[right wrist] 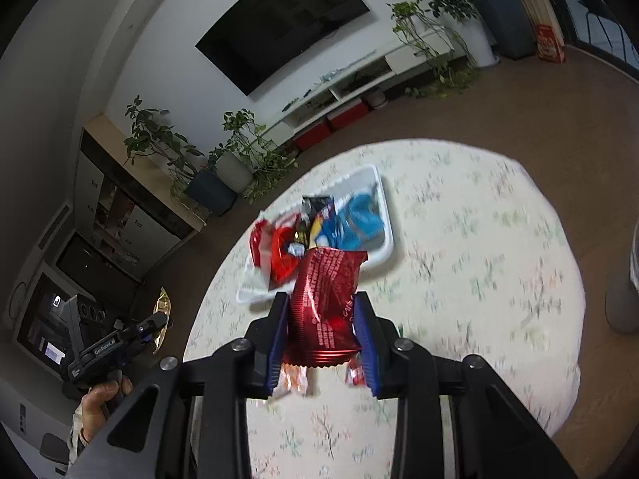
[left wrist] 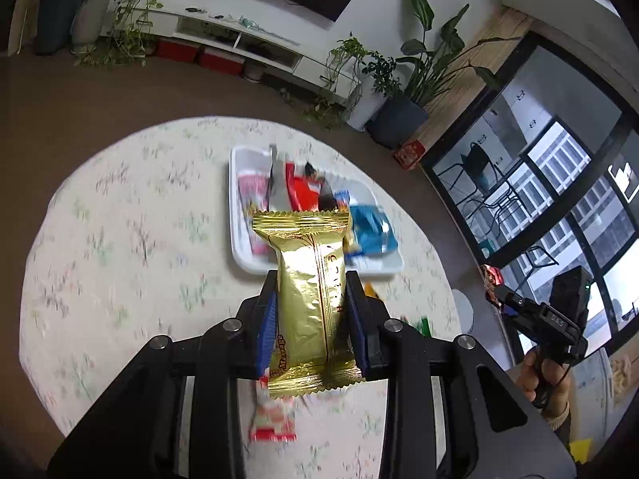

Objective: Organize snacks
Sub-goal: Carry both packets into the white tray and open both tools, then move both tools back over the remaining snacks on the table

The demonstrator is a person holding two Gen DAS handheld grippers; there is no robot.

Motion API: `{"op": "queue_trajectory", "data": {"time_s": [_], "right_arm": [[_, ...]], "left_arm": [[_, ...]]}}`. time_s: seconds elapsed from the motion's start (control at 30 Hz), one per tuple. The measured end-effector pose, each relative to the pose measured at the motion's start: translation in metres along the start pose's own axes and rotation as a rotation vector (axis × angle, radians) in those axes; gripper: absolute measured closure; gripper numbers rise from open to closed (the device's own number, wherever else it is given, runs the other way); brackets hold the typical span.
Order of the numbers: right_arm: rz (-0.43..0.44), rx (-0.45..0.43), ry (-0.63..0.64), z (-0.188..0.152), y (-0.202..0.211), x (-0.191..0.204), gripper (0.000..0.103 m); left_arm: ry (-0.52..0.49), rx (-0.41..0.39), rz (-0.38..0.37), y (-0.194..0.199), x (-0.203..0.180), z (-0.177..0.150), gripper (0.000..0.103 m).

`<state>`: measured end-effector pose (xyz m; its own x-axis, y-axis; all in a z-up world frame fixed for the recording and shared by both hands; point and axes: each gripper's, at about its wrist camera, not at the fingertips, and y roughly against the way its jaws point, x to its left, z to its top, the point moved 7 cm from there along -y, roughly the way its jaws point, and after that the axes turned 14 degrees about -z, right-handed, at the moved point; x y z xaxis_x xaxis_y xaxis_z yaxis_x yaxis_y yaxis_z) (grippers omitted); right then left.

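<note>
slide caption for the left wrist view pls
Left gripper clamps a gold snack packet above the floral table, white tray of snacks ahead.

Left gripper: black frame, blue pads.
Right gripper: black frame, blue pads.
Gold packet: shiny gold foil, zigzag ends.
Red packet: glossy dark red, white print.
Tray: white.
Blue packet: bright blue.
Tablecloth: cream, faint floral sprigs in green, pink and grey.
Floor: brown.
</note>
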<state>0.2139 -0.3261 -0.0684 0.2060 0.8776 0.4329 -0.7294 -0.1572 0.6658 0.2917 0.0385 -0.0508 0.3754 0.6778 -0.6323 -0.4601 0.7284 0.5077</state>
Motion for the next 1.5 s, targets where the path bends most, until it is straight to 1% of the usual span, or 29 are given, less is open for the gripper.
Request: {"op": "queue_trajectory", "data": {"time_s": [0.13, 0.23, 0.3, 0.4, 0.43, 0.5, 0.6, 0.8, 0.97, 1.03, 1.17, 1.27, 1.3, 1.33, 1.4, 1.43, 1.47, 1.5], "right_arm": [[-0.004, -0.023, 0.072, 0.044, -0.019, 0.026, 0.068], [-0.003, -0.004, 0.114, 0.067, -0.042, 0.044, 0.068], [-0.026, 0.006, 0.143, 0.078, -0.061, 0.053, 0.068], [-0.044, 0.047, 0.173, 0.089, -0.096, 0.063, 0.068], [-0.061, 0.058, 0.186, 0.090, -0.109, 0.064, 0.068], [-0.104, 0.092, 0.220, 0.089, -0.137, 0.066, 0.068], [-0.141, 0.125, 0.247, 0.086, -0.168, 0.066, 0.068], [-0.209, 0.165, 0.263, 0.083, -0.212, 0.063, 0.068], [-0.275, 0.200, 0.280, 0.075, -0.245, 0.057, 0.067], [-0.286, 0.209, 0.294, 0.070, -0.251, 0.056, 0.067], [-0.300, 0.198, 0.301, 0.069, -0.254, 0.056, 0.064], [-0.307, 0.189, 0.297, 0.072, -0.252, 0.055, 0.056], [-0.310, 0.182, 0.300, 0.072, -0.251, 0.056, 0.051], [-0.313, 0.176, 0.305, 0.073, -0.249, 0.056, 0.049], [-0.315, 0.168, 0.310, 0.074, -0.247, 0.058, 0.049], [-0.315, 0.161, 0.313, 0.075, -0.244, 0.057, 0.049], [-0.313, 0.154, 0.314, 0.076, -0.239, 0.057, 0.049], [-0.310, 0.148, 0.313, 0.075, -0.236, 0.058, 0.048]], "left_arm": [[-0.044, 0.001, 0.030, -0.022, 0.004, 0.049, 0.074], [-0.063, 0.007, 0.050, -0.042, 0.011, 0.073, 0.074], [-0.066, 0.023, 0.065, -0.061, 0.018, 0.085, 0.074], [-0.063, 0.051, 0.073, -0.088, 0.029, 0.090, 0.074], [-0.060, 0.059, 0.087, -0.098, 0.035, 0.092, 0.074], [-0.053, 0.071, 0.087, -0.113, 0.046, 0.092, 0.074], [-0.050, 0.092, 0.102, -0.132, 0.060, 0.089, 0.074], [-0.042, 0.107, 0.126, -0.153, 0.078, 0.083, 0.074], [-0.072, 0.132, 0.139, -0.167, 0.087, 0.076, 0.074], [-0.068, 0.139, 0.138, -0.170, 0.088, 0.073, 0.074], [-0.056, 0.131, 0.146, -0.171, 0.097, 0.072, 0.074], [-0.058, 0.132, 0.159, -0.169, 0.100, 0.071, 0.074], [-0.057, 0.132, 0.162, -0.168, 0.100, 0.071, 0.074], [-0.058, 0.130, 0.161, -0.168, 0.101, 0.071, 0.073], [-0.067, 0.126, 0.164, -0.166, 0.100, 0.071, 0.073], [-0.071, 0.126, 0.166, -0.164, 0.096, 0.070, 0.070], [-0.077, 0.123, 0.169, -0.163, 0.094, 0.070, 0.059], [-0.083, 0.119, 0.172, -0.161, 0.091, 0.070, 0.052]]}}
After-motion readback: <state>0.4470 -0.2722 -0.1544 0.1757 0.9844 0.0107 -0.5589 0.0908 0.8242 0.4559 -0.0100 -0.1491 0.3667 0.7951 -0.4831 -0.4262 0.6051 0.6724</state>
